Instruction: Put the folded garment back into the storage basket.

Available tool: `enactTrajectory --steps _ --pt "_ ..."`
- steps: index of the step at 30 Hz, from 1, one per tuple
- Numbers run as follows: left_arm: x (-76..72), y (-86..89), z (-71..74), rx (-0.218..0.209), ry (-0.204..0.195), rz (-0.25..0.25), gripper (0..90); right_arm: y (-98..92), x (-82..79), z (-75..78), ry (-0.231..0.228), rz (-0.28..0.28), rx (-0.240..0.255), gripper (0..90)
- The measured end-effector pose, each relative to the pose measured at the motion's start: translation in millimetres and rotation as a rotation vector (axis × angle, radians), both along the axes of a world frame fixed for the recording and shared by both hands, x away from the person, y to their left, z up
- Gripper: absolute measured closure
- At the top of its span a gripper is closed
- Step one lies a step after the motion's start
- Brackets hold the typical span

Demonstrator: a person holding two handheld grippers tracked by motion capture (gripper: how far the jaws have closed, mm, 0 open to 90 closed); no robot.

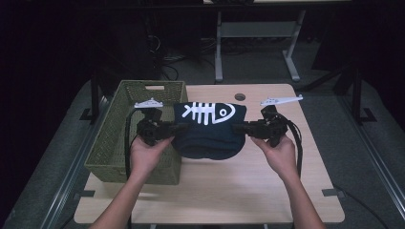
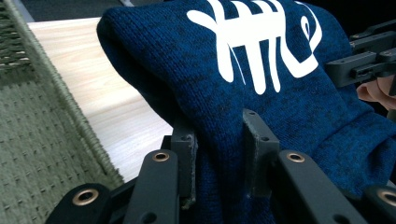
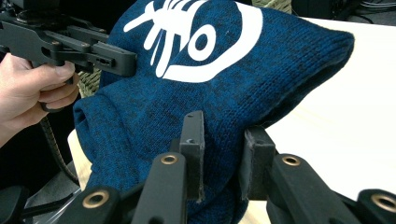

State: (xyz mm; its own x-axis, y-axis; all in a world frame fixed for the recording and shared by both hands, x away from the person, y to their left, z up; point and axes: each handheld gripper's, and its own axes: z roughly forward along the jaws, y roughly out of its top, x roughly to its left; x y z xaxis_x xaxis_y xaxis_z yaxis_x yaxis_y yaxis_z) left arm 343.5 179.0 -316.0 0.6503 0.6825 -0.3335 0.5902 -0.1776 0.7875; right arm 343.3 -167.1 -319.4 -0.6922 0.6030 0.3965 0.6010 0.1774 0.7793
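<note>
A dark blue knitted garment (image 1: 210, 131) with a white fish-skeleton print hangs folded between my two grippers, lifted off the wooden table (image 1: 224, 191). My left gripper (image 1: 175, 129) pinches its left edge; in the left gripper view the knit (image 2: 261, 93) is bunched between the pads (image 2: 187, 149). My right gripper (image 1: 241, 127) pinches the right edge, and the cloth (image 3: 187, 84) is squeezed between its jaws in the right gripper view. The other hand's gripper (image 3: 74, 44) shows beyond the cloth there.
A green woven basket (image 1: 114, 138) stands at the table's left side, right beside my left hand; its rim (image 2: 60, 93) runs along the left gripper view. A round cable hole (image 1: 239, 97) lies near the table's far edge. Desk legs stand behind.
</note>
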Motion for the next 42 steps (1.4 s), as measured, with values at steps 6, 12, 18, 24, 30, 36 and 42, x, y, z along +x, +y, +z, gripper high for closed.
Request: enactTrajectory --steps 6,12,18,24,30,36,42 --pt "0.2 8.4 0.8 -0.006 0.005 0.014 69.4 6.7 3.4 0.7 0.001 0.010 0.001 73.9" --pt "0.7 17.3 2.5 0.006 -0.003 0.021 69.3 17.2 6.7 2.8 0.003 0.020 0.007 73.9" --pt "1.3 26.3 6.4 0.013 -0.008 0.026 69.2 26.4 10.5 5.5 -0.001 0.032 0.007 73.9" --pt "1.6 36.1 9.1 0.018 -0.007 0.030 69.1 36.0 13.8 6.7 0.001 0.042 0.016 73.9" --pt "1.7 45.3 10.3 0.024 -0.013 0.046 68.4 46.5 16.9 8.0 0.001 0.053 0.013 73.9" --pt "2.4 56.9 11.5 0.027 -0.006 0.051 68.4 57.3 21.4 9.2 -0.001 0.069 0.005 73.9" --pt "2.7 67.1 11.2 0.025 -0.001 0.060 68.4 69.0 24.5 9.5 0.006 0.081 -0.004 73.8"
